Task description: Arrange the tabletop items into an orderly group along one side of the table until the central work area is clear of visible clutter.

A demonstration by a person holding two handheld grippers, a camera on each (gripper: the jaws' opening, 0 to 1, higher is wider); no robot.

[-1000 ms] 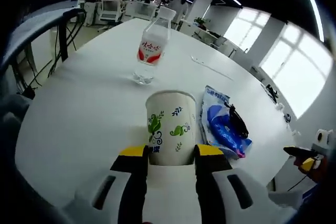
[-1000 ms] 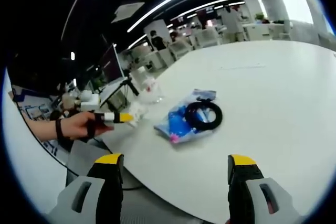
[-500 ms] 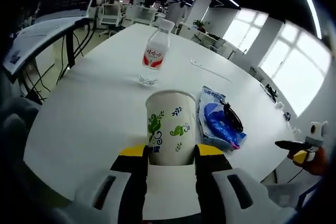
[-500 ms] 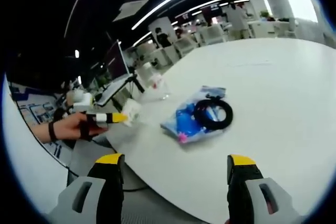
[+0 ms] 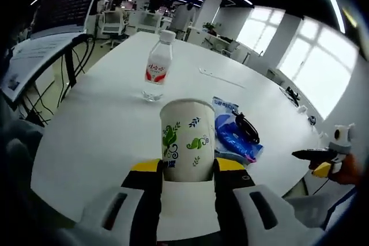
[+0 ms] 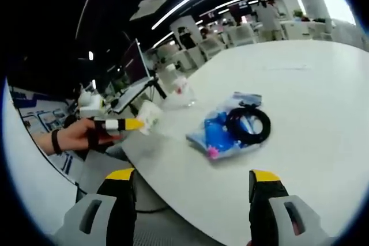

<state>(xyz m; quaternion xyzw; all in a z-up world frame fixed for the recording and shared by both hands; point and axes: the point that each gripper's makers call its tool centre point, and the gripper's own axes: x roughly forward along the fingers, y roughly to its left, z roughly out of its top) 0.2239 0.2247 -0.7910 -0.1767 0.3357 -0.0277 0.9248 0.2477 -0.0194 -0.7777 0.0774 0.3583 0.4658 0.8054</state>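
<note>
Left gripper (image 5: 187,171): yellow-tipped black jaws clamped on one paper cup (image 5: 187,140), a white, slightly tapered cylinder with a rolled rim and green leaf print. The cup is upright, held above the near edge of the table (image 5: 104,125), a smooth white top with a rounded edge.

On the table: one clear plastic bottle (image 5: 157,67), white cap, red-and-white label, standing upright well beyond the cup. One crinkly blue plastic packet (image 5: 232,136) lies flat to the right of the cup, with one black cable coil (image 6: 248,124) resting on top of it, a round glossy loop. One thin white strip (image 5: 219,77) lies farther back.

Right gripper (image 6: 193,191): jaws spread wide, nothing between them, off the table edge on the near side of the packet. In the right gripper view the left gripper shows at left with the cup in its tips, gripped by a hand (image 6: 75,136).
</note>
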